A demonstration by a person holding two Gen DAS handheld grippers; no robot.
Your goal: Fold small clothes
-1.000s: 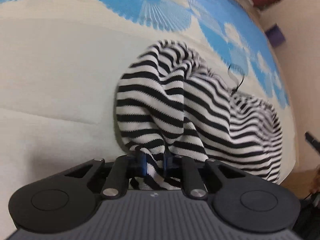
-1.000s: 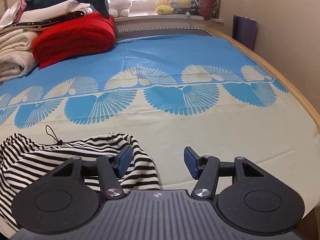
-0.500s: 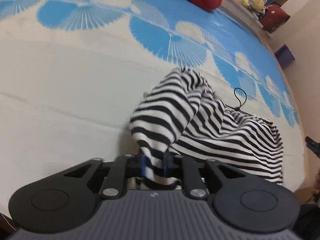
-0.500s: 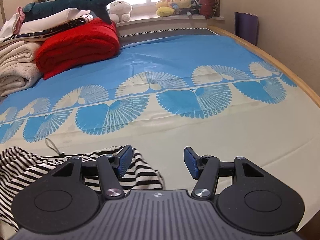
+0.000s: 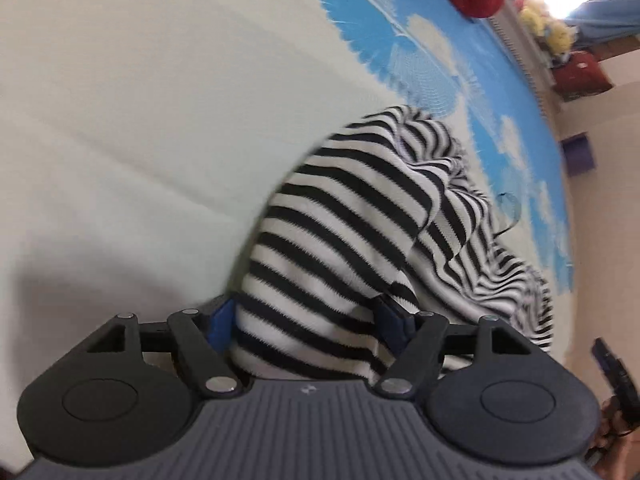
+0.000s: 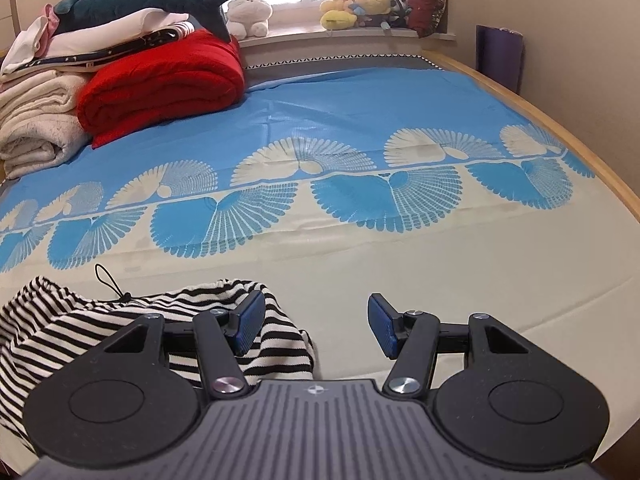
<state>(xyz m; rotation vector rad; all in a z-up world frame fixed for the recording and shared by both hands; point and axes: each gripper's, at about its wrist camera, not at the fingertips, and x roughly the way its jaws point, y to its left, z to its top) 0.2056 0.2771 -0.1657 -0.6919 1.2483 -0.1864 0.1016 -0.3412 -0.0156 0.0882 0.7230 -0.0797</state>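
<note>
A black-and-white striped knit garment (image 5: 360, 232) lies bunched on the cream part of the bedspread. In the left wrist view my left gripper (image 5: 310, 316) is open, its blue pads spread wide with a fold of the garment lying loose between them. In the right wrist view the garment (image 6: 120, 332) lies at the lower left with a black cord (image 6: 110, 280) on it. My right gripper (image 6: 316, 322) is open and empty, just above the bedspread; its left pad is over the garment's right edge.
A blue and cream fan-patterned bedspread (image 6: 360, 128) covers the bed. A red folded blanket (image 6: 160, 84) and stacked white bedding (image 6: 36, 120) sit at the far left. Plush toys (image 6: 352, 4) line the windowsill. The wooden bed edge (image 6: 592, 160) runs along the right.
My left gripper was shut on a fold of the striped garment and has opened; the cloth now lies loose between its pads. The right gripper has stayed open, shifting slightly.
</note>
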